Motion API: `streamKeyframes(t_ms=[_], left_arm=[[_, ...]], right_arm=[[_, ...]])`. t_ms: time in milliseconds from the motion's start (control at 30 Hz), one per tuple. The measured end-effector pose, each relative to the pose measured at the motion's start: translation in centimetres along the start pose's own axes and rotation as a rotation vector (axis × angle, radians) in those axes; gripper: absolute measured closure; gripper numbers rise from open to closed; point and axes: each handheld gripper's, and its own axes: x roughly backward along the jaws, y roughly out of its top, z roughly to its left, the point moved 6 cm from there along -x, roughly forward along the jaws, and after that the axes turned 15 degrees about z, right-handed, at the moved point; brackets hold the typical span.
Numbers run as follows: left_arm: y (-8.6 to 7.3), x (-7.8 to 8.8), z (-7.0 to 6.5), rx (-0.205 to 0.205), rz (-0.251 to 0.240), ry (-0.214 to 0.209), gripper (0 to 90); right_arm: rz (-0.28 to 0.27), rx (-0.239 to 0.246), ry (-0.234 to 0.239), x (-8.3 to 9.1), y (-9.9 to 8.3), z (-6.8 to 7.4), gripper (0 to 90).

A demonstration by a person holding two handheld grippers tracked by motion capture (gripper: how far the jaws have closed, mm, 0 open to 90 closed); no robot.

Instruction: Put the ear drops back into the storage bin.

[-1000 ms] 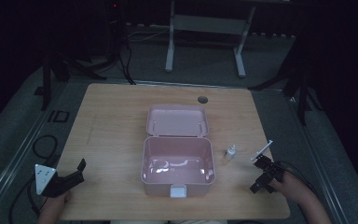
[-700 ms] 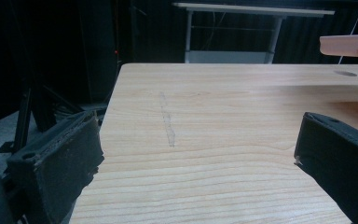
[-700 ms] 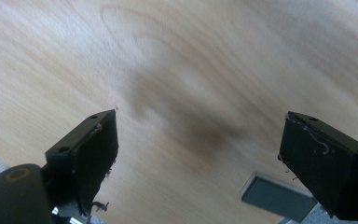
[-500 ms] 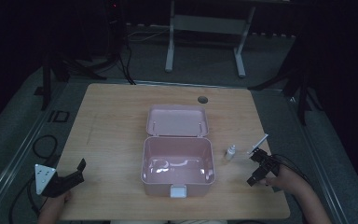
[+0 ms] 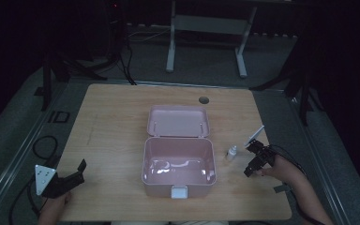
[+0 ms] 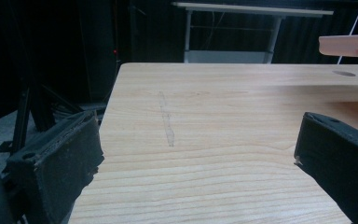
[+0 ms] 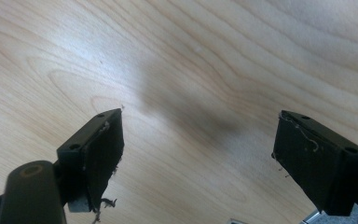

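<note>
I held both grippers with jaws spread, empty: left gripper (image 5: 70, 178) near the table's (image 5: 117, 122) left corner, right gripper (image 5: 255, 159) beside a small bottle (image 5: 232, 151). High view showed the open pink box (image 5: 178, 161) mid-table.

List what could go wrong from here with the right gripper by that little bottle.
The small bottle stands upright and looks light; the open right gripper beside it could tip it. The white stick lies just behind that gripper, so a sweep might knock it away. The open pink box is close enough to be nudged.
</note>
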Motion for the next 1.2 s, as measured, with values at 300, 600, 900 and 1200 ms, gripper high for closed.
streamKeyframes(t_ms=[300, 600, 900, 1200], left_arm=[[0.0, 0.0, 0.0, 0.0, 0.0, -0.002, 0.9], [0.0, 0.0, 0.0, 0.0, 0.0, -0.005, 1.0], [0.0, 0.0, 0.0, -0.001, -0.001, -0.008, 1.0], [0.0, 0.0, 0.0, -0.003, -0.001, -0.008, 0.9]], right_arm=[[-0.001, 0.006, -0.002, 1.2, 2.3, 0.3, 15.9], [0.0, 0.032, 0.006, 1.9, 4.6, 1.2, 15.9], [0.017, 0.056, 0.002, 1.9, 6.6, 2.1, 17.2], [0.029, 0.068, -0.015, 1.8, 7.8, 2.4, 29.4]])
